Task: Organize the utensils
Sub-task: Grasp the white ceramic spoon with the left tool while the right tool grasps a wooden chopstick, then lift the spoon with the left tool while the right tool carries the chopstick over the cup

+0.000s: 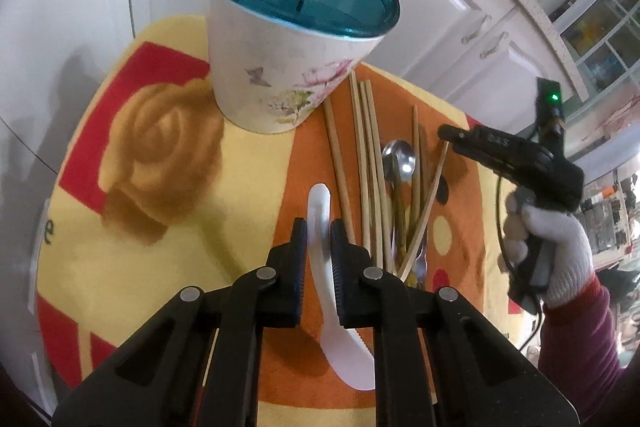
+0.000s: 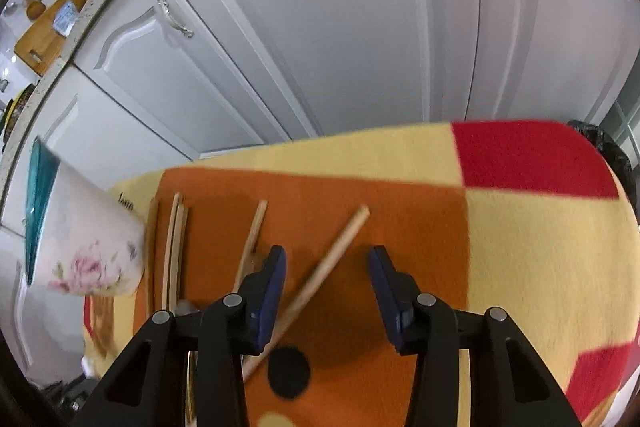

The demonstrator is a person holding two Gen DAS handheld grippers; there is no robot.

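White cabinet doors [image 2: 340, 27] fill the background behind a surface covered by a yellow, orange and red cloth [image 1: 168, 227]. On the cloth stands a white flowered utensil holder [image 1: 288, 59] with a teal divided insert, upright and empty as far as the left wrist view shows. Just to its right lies a loose bunch of wooden chopsticks [image 1: 370, 167], mostly side by side, with a metal spoon [image 1: 399, 157] among them. The left claw [image 1: 319, 247] is pressed together on the handle of a white plastic spoon [image 1: 320, 211], whose bowl end shows below the pads. A gloved hand [image 1: 556, 247] grips the right claw [image 2: 327, 267], which is spread over the orange patch; one chopstick [image 2: 340, 247] lies slanted between its blue pads, near the left pad but not pinched.
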